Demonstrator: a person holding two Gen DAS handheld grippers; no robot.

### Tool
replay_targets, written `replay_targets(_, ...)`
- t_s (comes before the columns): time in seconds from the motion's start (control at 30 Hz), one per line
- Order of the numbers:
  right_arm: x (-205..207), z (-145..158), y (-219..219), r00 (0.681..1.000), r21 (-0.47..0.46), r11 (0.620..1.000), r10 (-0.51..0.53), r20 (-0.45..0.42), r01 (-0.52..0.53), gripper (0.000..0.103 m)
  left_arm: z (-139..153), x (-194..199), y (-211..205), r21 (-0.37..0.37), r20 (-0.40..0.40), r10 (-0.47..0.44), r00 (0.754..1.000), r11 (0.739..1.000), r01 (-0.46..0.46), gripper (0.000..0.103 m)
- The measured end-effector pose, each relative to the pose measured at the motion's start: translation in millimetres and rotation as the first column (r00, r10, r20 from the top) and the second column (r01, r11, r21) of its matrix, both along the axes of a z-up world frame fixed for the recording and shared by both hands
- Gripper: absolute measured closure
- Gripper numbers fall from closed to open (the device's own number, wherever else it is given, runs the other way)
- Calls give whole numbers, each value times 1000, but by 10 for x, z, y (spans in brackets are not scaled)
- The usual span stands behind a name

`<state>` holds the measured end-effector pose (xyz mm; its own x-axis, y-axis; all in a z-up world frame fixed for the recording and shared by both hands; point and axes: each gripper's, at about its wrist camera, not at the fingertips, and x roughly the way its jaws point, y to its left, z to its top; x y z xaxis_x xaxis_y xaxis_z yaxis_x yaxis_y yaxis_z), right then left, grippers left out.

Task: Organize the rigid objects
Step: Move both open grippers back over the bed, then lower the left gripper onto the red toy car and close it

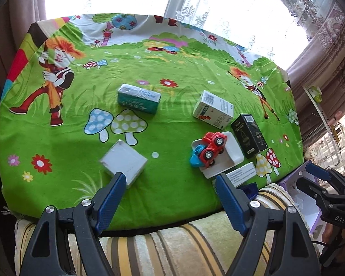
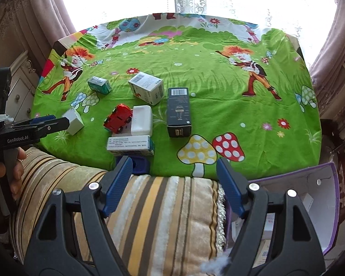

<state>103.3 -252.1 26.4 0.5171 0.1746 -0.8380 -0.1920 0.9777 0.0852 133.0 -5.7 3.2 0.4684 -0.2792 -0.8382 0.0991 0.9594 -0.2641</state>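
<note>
While both claws hang wide open and empty, my left claw [image 1: 170,181] sits just short of the white box [image 1: 124,163]; right claw [image 2: 174,168] is over the striped cushion [image 2: 163,207]. Red toy car [image 2: 118,118] leans on the white tray [image 2: 142,120], mid-surface.

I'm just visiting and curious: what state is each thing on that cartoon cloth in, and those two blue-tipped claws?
Left gripper: open, empty.
Right gripper: open, empty.
Red toy car: tipped on its side against the white rectangular box.
Black tall carton: lying flat.
Teal-and-white carton: lying on its side.
Purple storage box: open, cartons inside.
</note>
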Motion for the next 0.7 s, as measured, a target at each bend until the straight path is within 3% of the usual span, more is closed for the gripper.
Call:
replay_targets(0.1, 151, -35, 184, 999, 17, 999, 40, -14, -39, 25, -32, 3, 10, -15, -6, -7, 1000, 1000, 7, 22)
replay_targets(0.23, 275, -83, 363, 997, 12, 998, 67, -26, -67, 25, 15, 8, -191, -6, 29, -114, 993, 993, 114, 23)
replay_targets(0.3, 285, -88, 401, 998, 7, 998, 67, -21, -67, 25, 15, 63, -302, -31, 37, -186, 982, 982, 188, 30)
replay_targets(0.37, 274, -108, 408, 998, 2, 998, 64, -21, -63, 25, -35, 153, -380, -34, 23, -226, 974, 973, 226, 41)
replay_targets(0.47, 243, -174, 398, 998, -6, 998, 61, -34, -61, 25, -184, 323, -464, -27, -25, -271, 962, 963, 270, 47)
replay_targets(0.7, 208, -302, 315, 997, 20, 999, 41, -64, -40, 25, -352, 582, -690, -9, -64, -348, 935, 937, 348, 48)
